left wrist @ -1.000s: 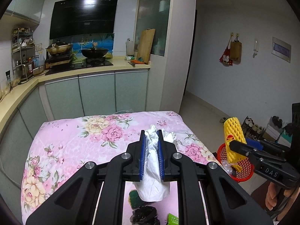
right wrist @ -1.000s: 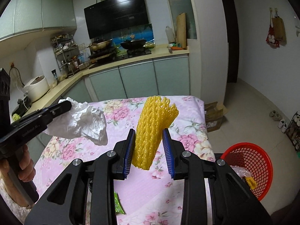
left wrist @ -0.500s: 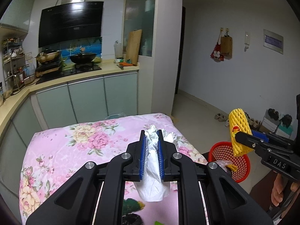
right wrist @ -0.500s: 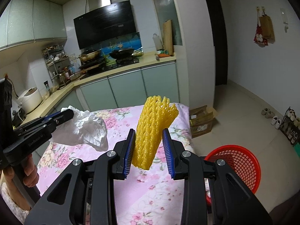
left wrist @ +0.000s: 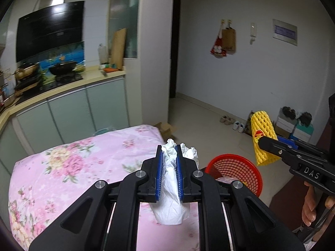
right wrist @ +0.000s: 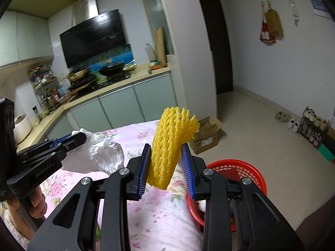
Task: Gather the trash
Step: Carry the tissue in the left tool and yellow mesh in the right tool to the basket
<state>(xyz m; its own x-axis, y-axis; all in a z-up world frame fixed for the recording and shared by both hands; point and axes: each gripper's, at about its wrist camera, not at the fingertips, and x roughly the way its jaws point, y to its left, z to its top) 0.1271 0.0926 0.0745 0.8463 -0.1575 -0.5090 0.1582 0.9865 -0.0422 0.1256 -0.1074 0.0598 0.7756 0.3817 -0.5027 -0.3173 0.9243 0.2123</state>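
Crumpled tissue (left wrist: 170, 186); yellow foam net (right wrist: 167, 154)

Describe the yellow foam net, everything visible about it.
The yellow foam net is a soft mesh sleeve with open diamond holes and a frayed, splayed top. It stands nearly upright, pinched between the blue pads of the right hand-held gripper. A round red-and-yellow sticker sits on its side. It hangs near the red basket.

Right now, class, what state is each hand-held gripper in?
Left hand-held gripper: closed on the crumpled white tissue paper.
Right hand-held gripper: closed on the yellow foam mesh fruit sleeve.
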